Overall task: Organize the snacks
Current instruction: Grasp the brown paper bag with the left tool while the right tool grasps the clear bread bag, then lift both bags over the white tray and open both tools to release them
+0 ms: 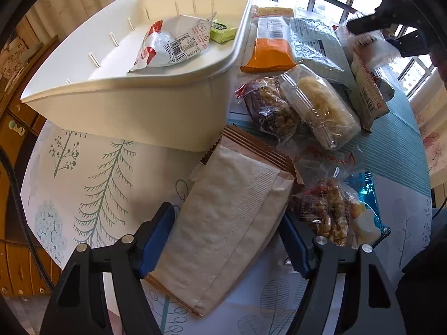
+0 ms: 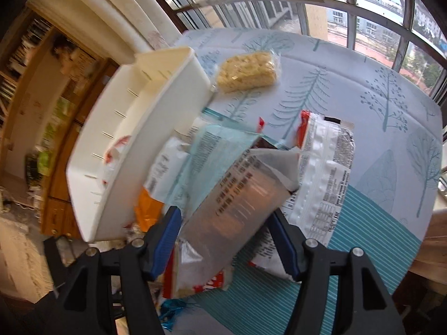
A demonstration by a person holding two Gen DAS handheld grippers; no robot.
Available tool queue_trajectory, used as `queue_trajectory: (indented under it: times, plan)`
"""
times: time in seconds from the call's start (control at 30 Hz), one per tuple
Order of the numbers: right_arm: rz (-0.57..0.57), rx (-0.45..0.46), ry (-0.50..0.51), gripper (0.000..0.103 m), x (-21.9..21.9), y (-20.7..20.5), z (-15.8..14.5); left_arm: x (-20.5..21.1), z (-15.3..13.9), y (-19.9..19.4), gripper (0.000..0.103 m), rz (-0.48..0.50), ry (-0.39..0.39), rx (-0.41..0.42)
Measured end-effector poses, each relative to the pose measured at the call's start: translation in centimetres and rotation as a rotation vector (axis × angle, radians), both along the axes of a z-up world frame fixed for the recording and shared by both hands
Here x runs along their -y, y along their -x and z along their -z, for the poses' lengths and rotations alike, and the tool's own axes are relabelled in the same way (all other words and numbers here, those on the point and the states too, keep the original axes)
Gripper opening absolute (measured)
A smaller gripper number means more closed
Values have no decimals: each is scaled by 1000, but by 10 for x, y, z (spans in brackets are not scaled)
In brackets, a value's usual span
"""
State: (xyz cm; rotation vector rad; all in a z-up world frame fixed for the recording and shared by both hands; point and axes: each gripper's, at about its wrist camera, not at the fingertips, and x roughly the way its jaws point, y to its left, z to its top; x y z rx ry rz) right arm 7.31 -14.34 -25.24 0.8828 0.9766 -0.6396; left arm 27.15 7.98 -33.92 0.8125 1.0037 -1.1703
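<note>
Left tongs (image 1: pixel 227 240) clamped on the beige packet (image 1: pixel 229 223), low centre of the frame, its far end by the white bin (image 1: pixel 156 117) on the tabletop (image 1: pixel 83 167). Upper left in that bin: a red-and-white bag (image 1: pixel 173 44) and a green sweet (image 1: pixel 223 32). Right tongs (image 2: pixel 226 243) pinching a greyish translucent packet (image 2: pixel 237 203), bottom centre, lifted over the pile beside the bin. Top centre, alone: a yellow rice cake (image 2: pixel 247 74).

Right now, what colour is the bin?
Cream white bin, clearest in the left wrist view.
</note>
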Motion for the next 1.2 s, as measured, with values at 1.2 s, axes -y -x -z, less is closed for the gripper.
queue_trajectory:
  times: [1.2]
  plan:
    - [-74,46,-46,46,-26,23,-57,-36,-105,92,62,-347,138,-27]
